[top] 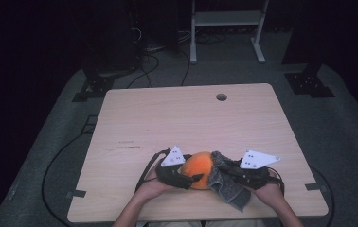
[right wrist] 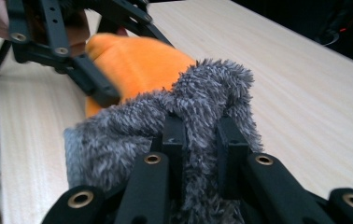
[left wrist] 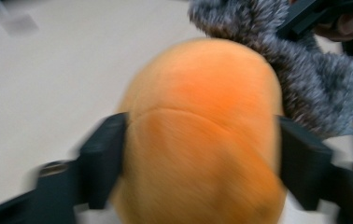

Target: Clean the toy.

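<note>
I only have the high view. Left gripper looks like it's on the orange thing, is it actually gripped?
Observer: Yes. In the left gripper view both jaws of the left gripper press against the sides of the orange plush.
Operator: And the right one, holding the grey cloth or just resting on it?
Observer: Holding. In the right gripper view the right gripper pinches a fold of the fuzzy grey cloth between its jaws.
Operator: Cloth touching the plush?
Observer: Yes, the cloth lies against the plush's side, beside the left gripper's far jaw.
</note>
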### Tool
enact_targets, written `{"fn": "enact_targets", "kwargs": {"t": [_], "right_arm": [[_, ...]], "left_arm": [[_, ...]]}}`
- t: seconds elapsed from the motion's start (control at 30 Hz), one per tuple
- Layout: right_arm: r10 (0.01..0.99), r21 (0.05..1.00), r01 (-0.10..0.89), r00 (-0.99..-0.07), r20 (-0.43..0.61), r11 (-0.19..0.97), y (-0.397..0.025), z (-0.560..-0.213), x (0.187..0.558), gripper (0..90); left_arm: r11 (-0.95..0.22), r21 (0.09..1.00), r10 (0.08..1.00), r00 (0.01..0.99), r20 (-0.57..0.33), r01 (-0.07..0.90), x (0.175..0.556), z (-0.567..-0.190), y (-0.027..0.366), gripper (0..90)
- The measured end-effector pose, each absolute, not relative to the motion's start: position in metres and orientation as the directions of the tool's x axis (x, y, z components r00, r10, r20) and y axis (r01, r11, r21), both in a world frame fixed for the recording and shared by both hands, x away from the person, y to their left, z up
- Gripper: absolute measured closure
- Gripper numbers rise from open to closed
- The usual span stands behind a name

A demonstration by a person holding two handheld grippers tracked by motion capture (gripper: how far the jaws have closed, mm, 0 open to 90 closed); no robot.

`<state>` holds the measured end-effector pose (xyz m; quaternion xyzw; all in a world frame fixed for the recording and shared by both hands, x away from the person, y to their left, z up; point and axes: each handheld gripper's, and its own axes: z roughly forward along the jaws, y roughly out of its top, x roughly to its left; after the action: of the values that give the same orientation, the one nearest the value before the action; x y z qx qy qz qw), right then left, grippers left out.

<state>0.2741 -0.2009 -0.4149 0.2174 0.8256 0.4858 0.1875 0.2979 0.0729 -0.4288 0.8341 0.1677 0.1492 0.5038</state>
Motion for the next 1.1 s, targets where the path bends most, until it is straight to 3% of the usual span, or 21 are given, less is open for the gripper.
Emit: {"fn": "enact_targets", "kwargs": {"t": [0.1, 0.17, 0.23, 0.3, 0.33, 0.47, 0.7, 0.8, 0.9, 0.93, 1.03, 1.1], "right_arm": [[0.554, 0.887, 0.157, -0.823, -0.126, 0.435, -0.206, -0.402, 0.272, 76.4], [0.569, 0.901, 0.155, -0.814, -0.116, 0.406, -0.209, -0.398, 0.274, 76.4], [0.571, 0.89, 0.177, -0.814, -0.108, 0.421, -0.209, -0.404, 0.278, 76.4], [0.572, 0.879, 0.199, -0.815, -0.097, 0.433, -0.205, -0.42, 0.282, 76.7], [0.572, 0.888, 0.209, -0.817, -0.071, 0.409, -0.204, -0.426, 0.283, 76.7], [0.572, 0.897, 0.222, -0.819, -0.041, 0.382, -0.205, -0.428, 0.288, 76.7], [0.601, 0.836, 0.282, -0.796, -0.07, 0.471, -0.223, -0.437, 0.292, 76.7], [0.609, 0.835, 0.307, -0.792, -0.042, 0.457, -0.229, -0.435, 0.295, 76.6], [0.576, 0.874, 0.269, -0.818, -0.014, 0.403, -0.228, -0.425, 0.292, 76.6], [0.56, 0.881, 0.257, -0.828, -0.01, 0.396, -0.225, -0.423, 0.291, 76.6], [0.524, 0.876, 0.241, -0.852, -0.016, 0.418, -0.214, -0.425, 0.288, 76.6], [0.513, 0.874, 0.225, -0.857, -0.032, 0.431, -0.211, -0.426, 0.285, 76.6]], "left_arm": [[-0.403, 0.913, 0.436, 0.866, 0.245, -0.056, 0.291, -0.423, 0.062, 35.7], [-0.4, 0.917, 0.416, 0.888, 0.199, -0.018, 0.298, -0.424, 0.058, 32.0], [-0.408, 0.911, 0.407, 0.906, 0.119, 0.064, 0.306, -0.43, 0.059, 21.0], [-0.353, 0.928, 0.422, 0.906, 0.041, 0.122, 0.309, -0.431, 0.066, 15.8], [-0.329, 0.935, 0.432, 0.902, 0.022, 0.135, 0.309, -0.43, 0.07, 16.6], [-0.306, 0.94, 0.449, 0.894, 0.005, 0.149, 0.306, -0.432, 0.077, 35.9], [-0.362, 0.922, 0.384, 0.923, 0.012, 0.138, 0.301, -0.435, 0.077, 38.0], [-0.373, 0.917, 0.362, 0.932, 0.007, 0.138, 0.302, -0.435, 0.08, 38.2], [-0.363, 0.921, 0.353, 0.936, -0.009, 0.146, 0.303, -0.437, 0.084, 37.6], [-0.36, 0.923, 0.354, 0.935, -0.004, 0.14, 0.303, -0.436, 0.085, 35.5], [-0.36, 0.904, 0.389, 0.918, -0.079, 0.23, 0.308, -0.429, 0.083, 12.0], [-0.373, 0.886, 0.419, 0.902, -0.106, 0.277, 0.312, -0.428, 0.081, 9.4]]}}
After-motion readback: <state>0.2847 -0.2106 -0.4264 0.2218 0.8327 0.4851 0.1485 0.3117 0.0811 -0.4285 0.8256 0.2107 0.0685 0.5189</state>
